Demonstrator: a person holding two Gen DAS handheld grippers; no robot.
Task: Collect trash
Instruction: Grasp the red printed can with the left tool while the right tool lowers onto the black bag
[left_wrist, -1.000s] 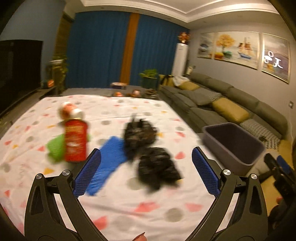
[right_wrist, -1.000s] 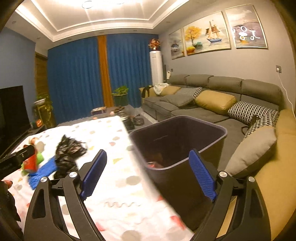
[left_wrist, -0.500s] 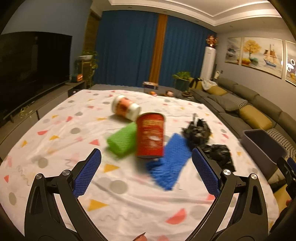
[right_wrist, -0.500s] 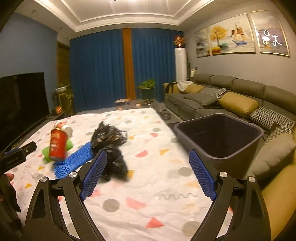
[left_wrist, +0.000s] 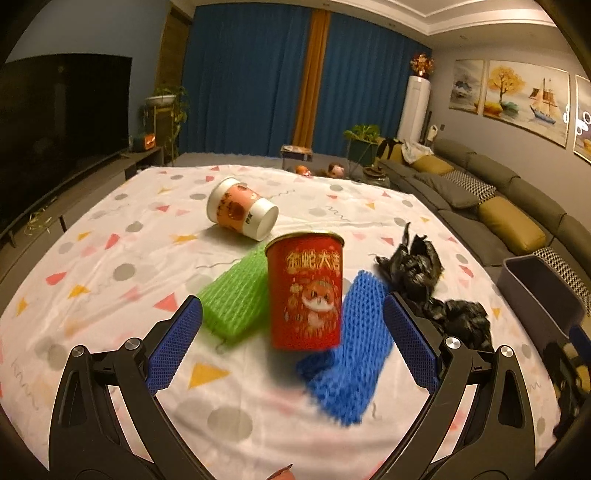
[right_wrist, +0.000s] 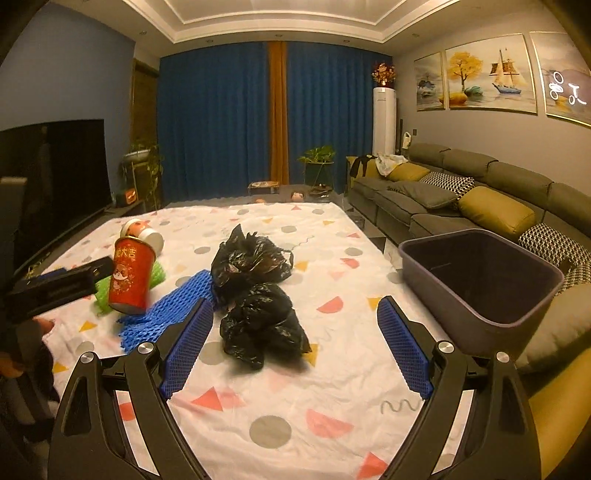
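Observation:
A red can (left_wrist: 306, 291) stands upright on the patterned tablecloth (left_wrist: 110, 266), with a green foam net (left_wrist: 236, 299) on its left and a blue foam net (left_wrist: 351, 347) on its right. A paper cup (left_wrist: 242, 214) lies on its side farther back. Two crumpled black bags (right_wrist: 251, 266) (right_wrist: 262, 325) lie mid-table. My left gripper (left_wrist: 291, 343) is open, short of the can. My right gripper (right_wrist: 295, 343) is open, the nearer black bag just ahead between its fingers. The grey bin (right_wrist: 484, 284) stands at the table's right edge.
A grey sofa (right_wrist: 480, 199) with yellow cushions runs along the right wall behind the bin. A dark TV (left_wrist: 62, 122) on a low cabinet sits left. The left gripper's body (right_wrist: 55, 288) shows at the left of the right wrist view.
Both views swung left. The left gripper now faces the red can instead of the black bags. The right gripper left the bin and now faces the black bags. Both stayed open.

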